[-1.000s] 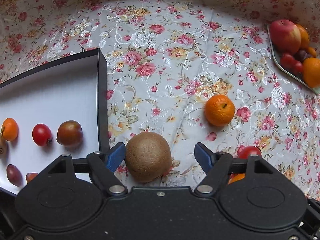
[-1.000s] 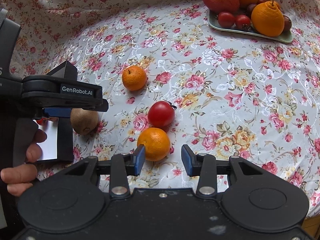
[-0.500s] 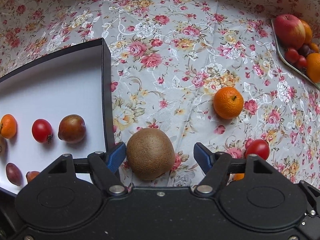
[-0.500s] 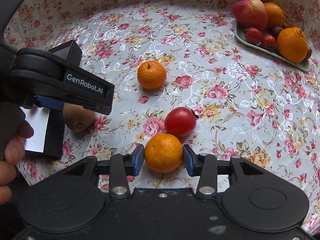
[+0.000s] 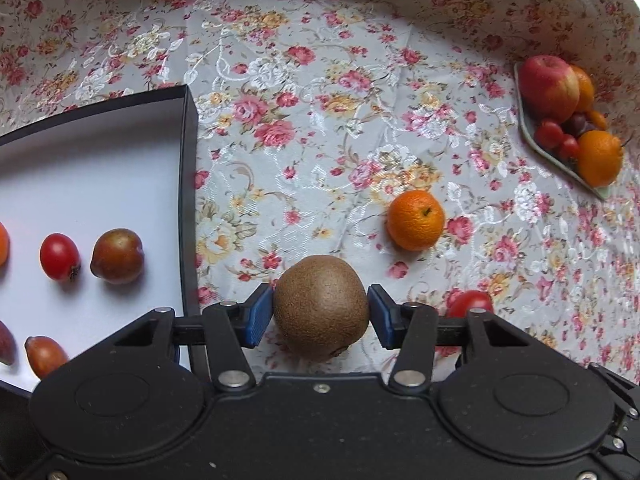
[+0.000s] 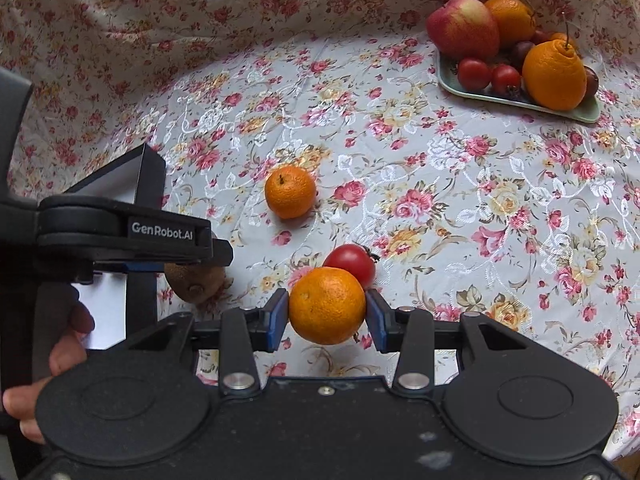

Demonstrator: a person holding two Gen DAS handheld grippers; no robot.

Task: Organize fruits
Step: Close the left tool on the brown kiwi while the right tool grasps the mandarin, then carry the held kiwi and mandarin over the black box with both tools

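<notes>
Left gripper (image 5: 321,311) clamps the kiwi (image 5: 321,306); right gripper (image 6: 326,312) clamps a mandarin (image 6: 327,305).

A second ago both sets of jaws stood wide, the kiwi loose between the left pads and the mandarin lying ahead of the right ones; now the blue pads press each fruit's sides. A tomato (image 6: 351,263) sits just behind the gripped mandarin, a second mandarin (image 6: 290,191) farther off. The floral tablecloth (image 6: 440,208) carries a black-walled box (image 5: 187,184) holding small fruits and a green tray (image 6: 576,110) piled with fruit.

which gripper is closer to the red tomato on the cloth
Right. The right gripper holds an orange touching the tomato; the left gripper, closed on the kiwi, sits further left.
</notes>
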